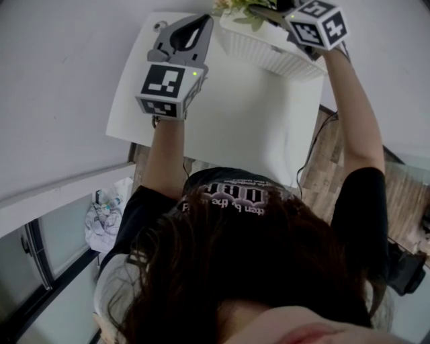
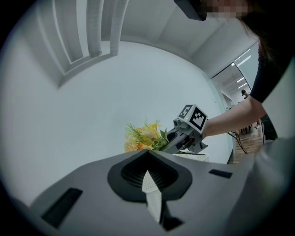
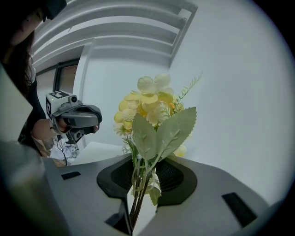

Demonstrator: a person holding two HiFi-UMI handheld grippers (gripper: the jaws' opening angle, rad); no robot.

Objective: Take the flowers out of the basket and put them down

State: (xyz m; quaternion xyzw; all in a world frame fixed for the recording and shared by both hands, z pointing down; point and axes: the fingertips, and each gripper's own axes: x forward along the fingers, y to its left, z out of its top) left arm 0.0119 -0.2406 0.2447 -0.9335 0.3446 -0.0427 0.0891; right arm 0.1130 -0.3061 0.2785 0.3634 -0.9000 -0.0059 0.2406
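Observation:
A bunch of yellow artificial flowers [image 3: 152,110] with green leaves stands up from my right gripper [image 3: 137,205], which is shut on its stems. In the head view the right gripper [image 1: 263,12] holds the flowers [image 1: 235,6] above the far end of a white slatted basket [image 1: 269,52], at the back of the white table [image 1: 235,121]. My left gripper [image 1: 200,21] hovers over the table's left part, apart from the basket, its jaws together with nothing between them. The left gripper view shows the flowers [image 2: 145,136] and the right gripper [image 2: 184,134] ahead.
The table's front edge runs close to the person's body. A black cable [image 1: 312,148] hangs off the table's right side over wooden flooring. A white bag [image 1: 104,218] lies on the floor at the left, beside a glass panel. A plain wall stands behind the table.

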